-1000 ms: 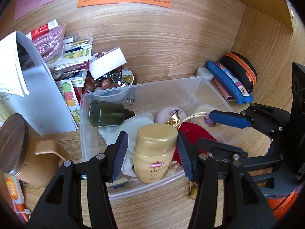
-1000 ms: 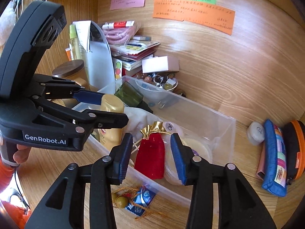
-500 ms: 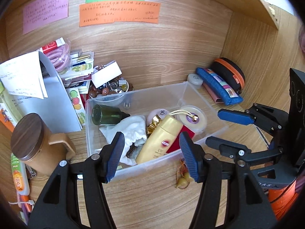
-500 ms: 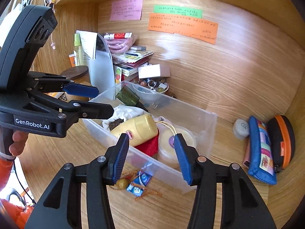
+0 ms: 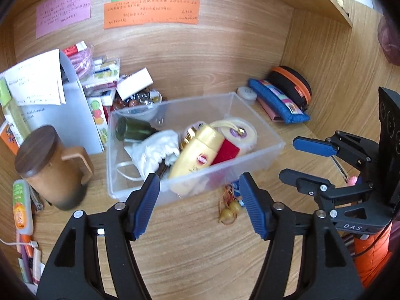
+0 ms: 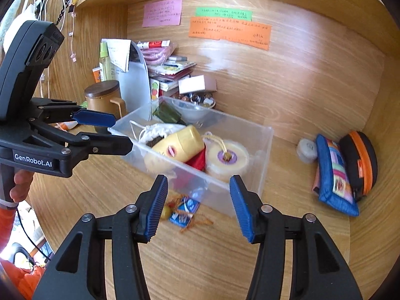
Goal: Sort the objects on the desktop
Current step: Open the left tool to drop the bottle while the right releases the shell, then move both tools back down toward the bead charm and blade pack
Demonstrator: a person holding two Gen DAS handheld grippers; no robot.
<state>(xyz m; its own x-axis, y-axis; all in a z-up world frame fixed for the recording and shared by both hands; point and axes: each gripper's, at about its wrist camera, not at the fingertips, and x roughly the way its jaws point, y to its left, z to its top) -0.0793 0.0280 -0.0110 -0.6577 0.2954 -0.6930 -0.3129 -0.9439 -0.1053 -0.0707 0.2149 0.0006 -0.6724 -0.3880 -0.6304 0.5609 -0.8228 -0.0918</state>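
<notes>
Gourd charm (image 5: 228,213) with its tangle of orange cord lies on the desk (image 5: 200,262) just in front of the clear bin (image 5: 272,147), likely light and floppy, best pinched on a gourd bead, while left claw (image 5: 200,207) and right claw (image 6: 197,205) both gape empty

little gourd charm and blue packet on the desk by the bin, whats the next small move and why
Probably lower the right gripper onto the blue packet and close. Both grippers are open and empty, the left gripper included. The packet and the gourd charm lie on the desk just outside the clear bin's front wall, while the yellow bottle already lies inside.
</notes>
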